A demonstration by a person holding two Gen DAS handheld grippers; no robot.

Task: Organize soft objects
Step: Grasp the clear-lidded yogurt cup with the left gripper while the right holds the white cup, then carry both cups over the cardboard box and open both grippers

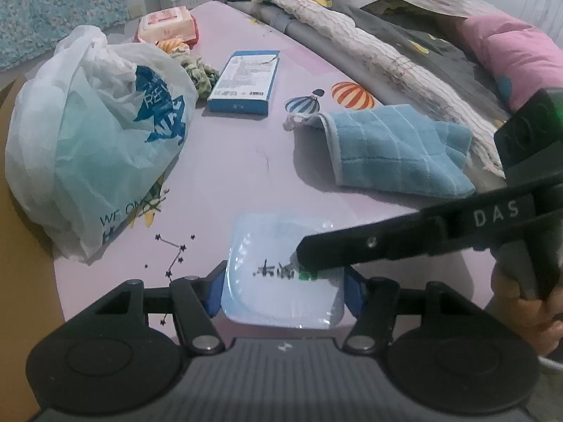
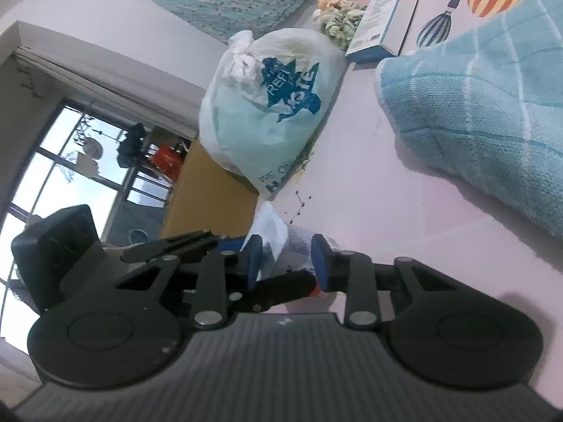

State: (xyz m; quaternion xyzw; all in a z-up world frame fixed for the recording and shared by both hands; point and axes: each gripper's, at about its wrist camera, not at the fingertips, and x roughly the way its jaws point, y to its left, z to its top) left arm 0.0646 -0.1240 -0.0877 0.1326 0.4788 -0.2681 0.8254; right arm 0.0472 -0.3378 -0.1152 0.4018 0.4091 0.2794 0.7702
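Note:
My left gripper (image 1: pixel 283 286) is shut on a pale blue tissue pack (image 1: pixel 278 246) and holds it by its two sides just above the pink table (image 1: pixel 232 165). My right gripper (image 2: pixel 286 256) comes in from the right; its black finger (image 1: pixel 369 246) lies across the pack's top, and its jaws are shut on the pack's edge (image 2: pixel 272 232). A folded blue towel (image 1: pixel 394 147) lies on the table to the right, and it also shows in the right wrist view (image 2: pixel 485 98).
A white plastic bag (image 1: pixel 95 140) stands at the left. A blue box (image 1: pixel 242 82), a green scrunchie (image 1: pixel 198 74) and a wet wipes pack (image 1: pixel 167 24) lie behind it. Bedding and a cream cloth (image 1: pixel 369 42) pile along the right edge.

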